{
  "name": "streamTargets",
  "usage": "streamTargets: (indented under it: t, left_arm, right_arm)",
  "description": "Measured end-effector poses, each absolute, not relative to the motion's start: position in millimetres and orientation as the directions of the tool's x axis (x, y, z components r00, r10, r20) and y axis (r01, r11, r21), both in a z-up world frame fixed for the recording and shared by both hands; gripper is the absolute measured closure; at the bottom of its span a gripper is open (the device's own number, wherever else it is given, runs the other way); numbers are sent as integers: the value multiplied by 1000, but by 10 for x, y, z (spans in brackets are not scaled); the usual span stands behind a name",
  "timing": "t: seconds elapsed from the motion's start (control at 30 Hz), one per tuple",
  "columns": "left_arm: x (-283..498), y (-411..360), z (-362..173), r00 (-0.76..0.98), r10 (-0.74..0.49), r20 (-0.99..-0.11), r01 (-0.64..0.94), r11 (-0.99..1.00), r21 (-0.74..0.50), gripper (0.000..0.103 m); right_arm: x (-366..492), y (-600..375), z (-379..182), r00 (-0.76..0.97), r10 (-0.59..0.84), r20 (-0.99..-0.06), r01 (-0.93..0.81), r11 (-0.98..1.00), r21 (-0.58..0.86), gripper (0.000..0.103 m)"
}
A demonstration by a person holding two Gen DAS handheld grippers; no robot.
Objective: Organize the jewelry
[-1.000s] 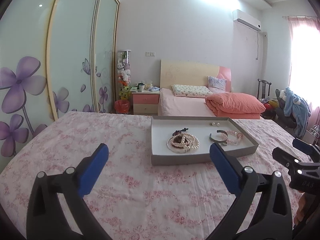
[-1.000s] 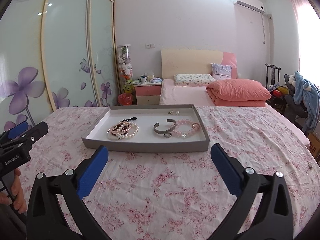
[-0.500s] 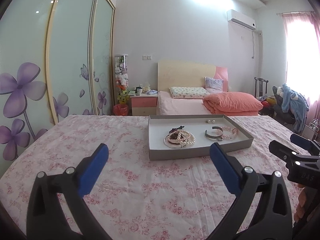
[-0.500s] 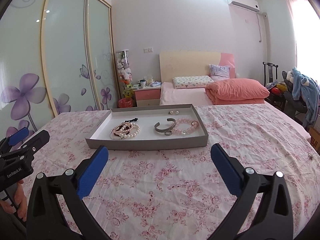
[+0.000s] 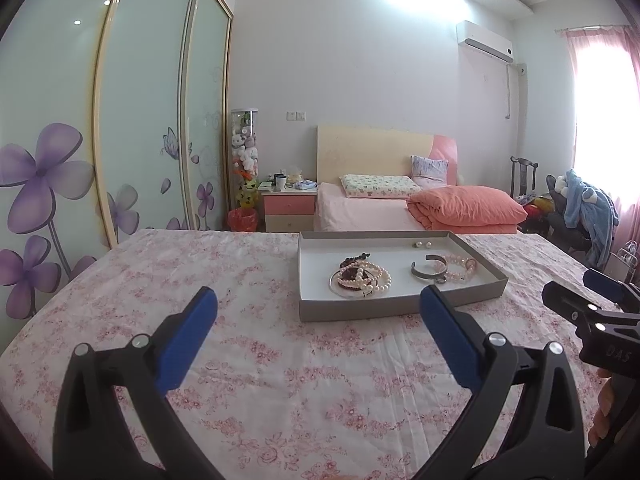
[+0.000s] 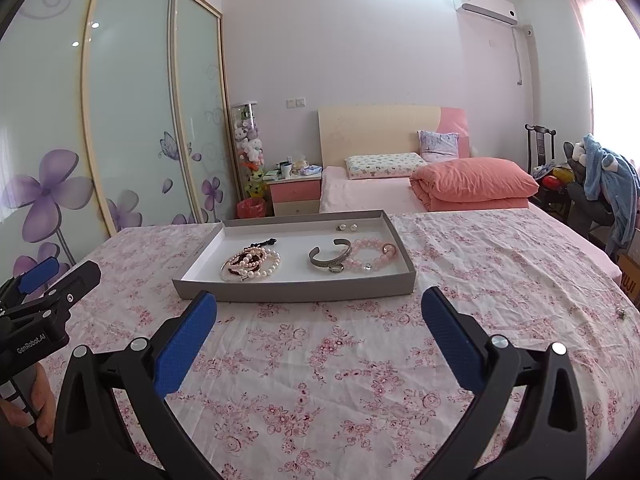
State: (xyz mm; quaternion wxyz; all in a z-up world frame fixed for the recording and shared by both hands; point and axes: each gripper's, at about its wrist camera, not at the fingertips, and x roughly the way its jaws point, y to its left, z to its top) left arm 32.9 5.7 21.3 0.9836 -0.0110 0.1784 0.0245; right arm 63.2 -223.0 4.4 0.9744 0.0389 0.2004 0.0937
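A shallow grey tray (image 5: pixel 360 312) (image 6: pixel 296 292) with a white floor lies on the pink floral cloth. Inside it sit a heap of pearl and dark bead bracelets (image 5: pixel 362 276) (image 6: pixel 252 264), a silver cuff bangle (image 5: pixel 428 270) (image 6: pixel 330 256), a pink bead bracelet (image 5: pixel 460 266) (image 6: pixel 372 254) and two pearl earrings (image 5: pixel 422 244) (image 6: pixel 347 227) at the far edge. My left gripper (image 5: pixel 318 312) hangs open in front of the tray, slightly left of it. Open too, my right gripper (image 6: pixel 319 312) hovers before the tray's near wall. Neither holds anything.
The floral cloth (image 6: pixel 360 360) covers a wide flat surface. Behind it stand a bed with an orange duvet (image 6: pixel 472 184), a pink nightstand (image 6: pixel 294 196), sliding wardrobe doors (image 6: pixel 132 120) on the left and a chair with blue clothing (image 6: pixel 608 192) on the right.
Both grippers have tilted up and pulled back a little, so the tray sits lower and slightly farther in each view. Jaws stayed open; the jewelry has not moved.
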Motion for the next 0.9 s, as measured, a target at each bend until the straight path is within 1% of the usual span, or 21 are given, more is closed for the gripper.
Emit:
streamTargets:
  t: [0.9]
  left_arm:
    - [415, 66, 138, 923, 52, -381, -63, 998, -17, 4]
  right_arm:
    - [617, -2183, -4, 897, 201, -394, -170, 979, 112, 2]
